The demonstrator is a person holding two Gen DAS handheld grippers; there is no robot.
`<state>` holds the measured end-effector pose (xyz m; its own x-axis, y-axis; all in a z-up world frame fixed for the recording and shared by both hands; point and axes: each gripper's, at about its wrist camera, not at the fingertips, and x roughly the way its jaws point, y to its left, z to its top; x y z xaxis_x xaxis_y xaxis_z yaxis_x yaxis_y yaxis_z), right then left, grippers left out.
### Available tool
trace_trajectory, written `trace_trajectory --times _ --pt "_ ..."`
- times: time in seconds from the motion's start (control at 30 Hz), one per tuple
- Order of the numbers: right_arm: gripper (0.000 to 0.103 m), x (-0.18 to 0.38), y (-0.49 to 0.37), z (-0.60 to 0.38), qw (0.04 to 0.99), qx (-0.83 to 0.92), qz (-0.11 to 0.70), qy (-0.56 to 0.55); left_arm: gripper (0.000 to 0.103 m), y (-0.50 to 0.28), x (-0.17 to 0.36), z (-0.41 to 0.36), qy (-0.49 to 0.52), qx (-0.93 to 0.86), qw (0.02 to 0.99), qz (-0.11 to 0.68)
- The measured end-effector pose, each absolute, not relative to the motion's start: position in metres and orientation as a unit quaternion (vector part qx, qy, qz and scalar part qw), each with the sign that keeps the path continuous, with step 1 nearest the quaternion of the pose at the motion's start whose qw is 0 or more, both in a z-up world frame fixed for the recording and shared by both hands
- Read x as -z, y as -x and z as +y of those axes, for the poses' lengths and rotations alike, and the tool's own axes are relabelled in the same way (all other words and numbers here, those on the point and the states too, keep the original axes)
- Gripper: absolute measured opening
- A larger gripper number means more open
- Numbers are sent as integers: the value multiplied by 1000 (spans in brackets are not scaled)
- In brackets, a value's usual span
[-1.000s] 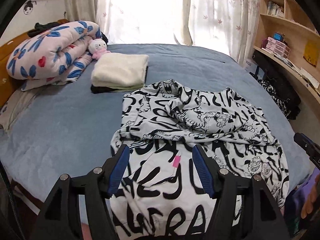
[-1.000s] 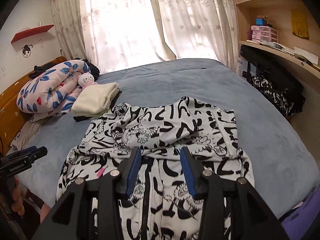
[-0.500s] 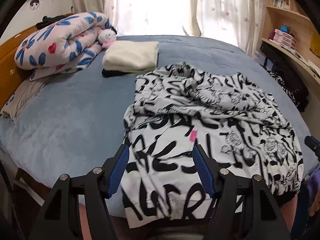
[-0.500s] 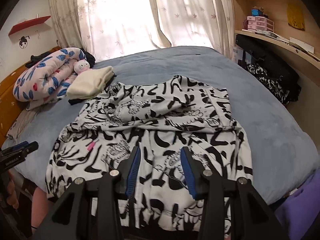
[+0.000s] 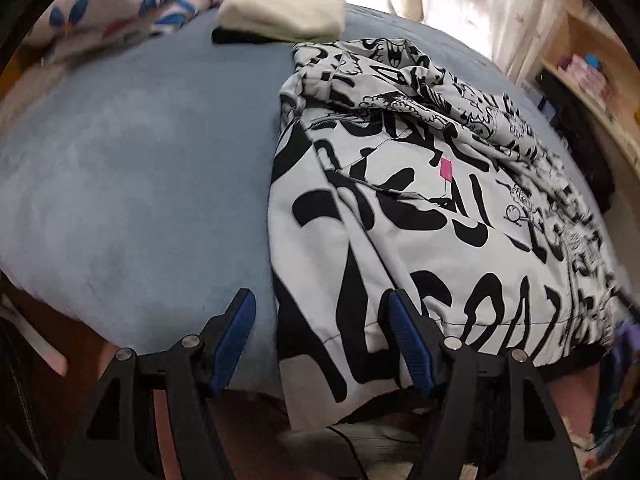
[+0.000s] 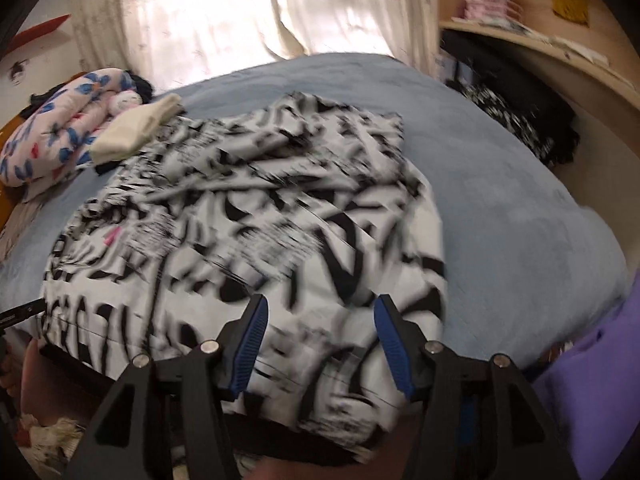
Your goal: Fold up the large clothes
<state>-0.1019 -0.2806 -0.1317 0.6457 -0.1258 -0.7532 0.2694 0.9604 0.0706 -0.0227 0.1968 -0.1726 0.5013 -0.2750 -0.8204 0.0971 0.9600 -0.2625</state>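
Note:
A large white garment with black graffiti print (image 5: 424,216) lies spread on a blue bed (image 5: 132,184), its hem hanging over the near edge. It has a small pink tag (image 5: 445,168). My left gripper (image 5: 320,316) is open and empty, low over the garment's near left corner. The same garment (image 6: 256,208) shows blurred in the right wrist view. My right gripper (image 6: 318,320) is open and empty over the hem near the right corner. The left gripper's tip (image 6: 20,310) shows at that view's left edge.
A folded cream garment on a dark one (image 5: 280,20) and a rolled flowered quilt (image 5: 116,4) with a plush toy lie at the bed's far left. Curtains (image 6: 256,12) hang behind. Shelves (image 6: 532,36) and dark clothes (image 6: 520,120) stand on the right. A purple cloth (image 6: 588,380) lies at lower right.
Both grippers have dropped lower and pulled back toward the near edge of the bed. The left one has shifted left to the garment's corner. Both stay open and empty.

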Motion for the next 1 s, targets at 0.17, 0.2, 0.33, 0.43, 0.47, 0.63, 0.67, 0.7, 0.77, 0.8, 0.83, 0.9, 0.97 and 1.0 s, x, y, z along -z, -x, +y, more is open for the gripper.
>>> trace_trajectory --times 0.17,0.2,0.33,0.43,0.47,0.63,0.67,0.7,0.77,0.8,0.83,0.9,0.97,1.0 --pt "56 145 119 -308 893 123 414 -128 69 27 179 202 108 124 859 485" --pt "56 148 123 -312 890 125 418 -134 69 27 179 201 105 126 858 486" --pt "56 160 134 -323 880 108 429 -173 71 28 181 192 99 148 849 498" --pt "56 167 140 -324 876 82 430 -202 73 31 183 191 93 149 849 499" --pt "56 168 140 -323 875 71 431 -209 73 31 184 192 100 150 847 501" --pt "56 174 132 -303 874 27 442 -200 73 30 188 200 126 161 838 507" --pt "56 174 131 -298 876 23 443 -190 73 30 188 200 128 163 837 506" --pt "56 174 130 -294 878 21 442 -180 73 31 188 201 130 165 837 505" --pt "55 175 130 -290 881 19 441 -172 73 33 190 202 137 172 835 505" --pt "50 175 130 -291 880 16 442 -175 73 32 191 202 140 178 832 506" --pt "44 176 130 -292 879 14 441 -178 72 32 192 202 141 180 831 506" --pt "32 173 132 -295 881 11 438 -179 66 31 193 201 141 184 828 510" --pt "22 168 135 -294 884 6 432 -176 48 31 193 198 136 191 825 515" --pt "20 164 136 -293 886 2 429 -174 34 30 192 196 134 197 822 518"
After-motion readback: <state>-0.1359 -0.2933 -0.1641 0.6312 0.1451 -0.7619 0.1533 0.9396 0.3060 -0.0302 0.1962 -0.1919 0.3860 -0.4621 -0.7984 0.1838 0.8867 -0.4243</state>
